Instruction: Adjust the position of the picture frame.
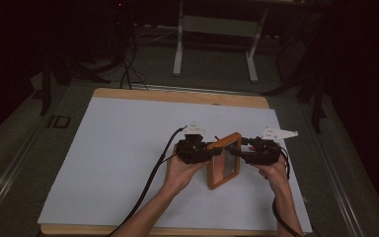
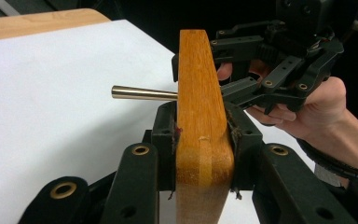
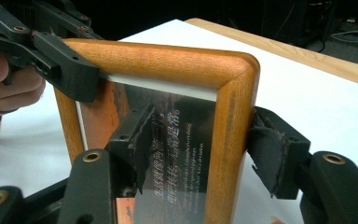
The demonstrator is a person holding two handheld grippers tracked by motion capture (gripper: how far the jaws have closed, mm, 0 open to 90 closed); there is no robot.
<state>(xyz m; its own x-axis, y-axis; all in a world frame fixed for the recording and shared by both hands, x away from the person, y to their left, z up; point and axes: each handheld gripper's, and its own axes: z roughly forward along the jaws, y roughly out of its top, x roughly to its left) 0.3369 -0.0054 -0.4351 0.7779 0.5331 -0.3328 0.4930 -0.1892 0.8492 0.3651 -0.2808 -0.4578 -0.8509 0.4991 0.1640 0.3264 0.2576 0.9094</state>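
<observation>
A dark room lies behind the table (image 1: 128, 95), whose wooden top is mostly covered by a white sheet (image 1: 118, 163); a pale metal stand (image 1: 217, 29) sits on the floor beyond the far edge, and black cables trail over the floor at the upper left.

Left of the table's middle, the left hand (image 1: 177, 173) comes in from the near edge with the left tongs (image 1: 216, 150), a black cable running back from them toward the person. In the left gripper view these tongs (image 2: 200, 140) are pinching one side rail of a wooden picture frame (image 2: 200, 116), seen edge-on between the two padded jaws, which press flat against both faces of the wood. A brass-coloured rod (image 2: 144, 94) sticks out sideways from the frame over the white sheet.

The wooden picture frame (image 1: 223, 160) stands upright near the middle of the table, held between the two grippers, its lower edge at or just above the sheet; which, I cannot tell. In the right gripper view its glass shows a dark picture with pale lines of writing.

On the right, the right tongs (image 1: 234, 154) are pinching the opposite side rail; in the right gripper view these tongs (image 3: 200, 154) have one jaw on the glass side and the other behind the wood. The right hand (image 1: 274, 170) holds them from the near right.
</observation>
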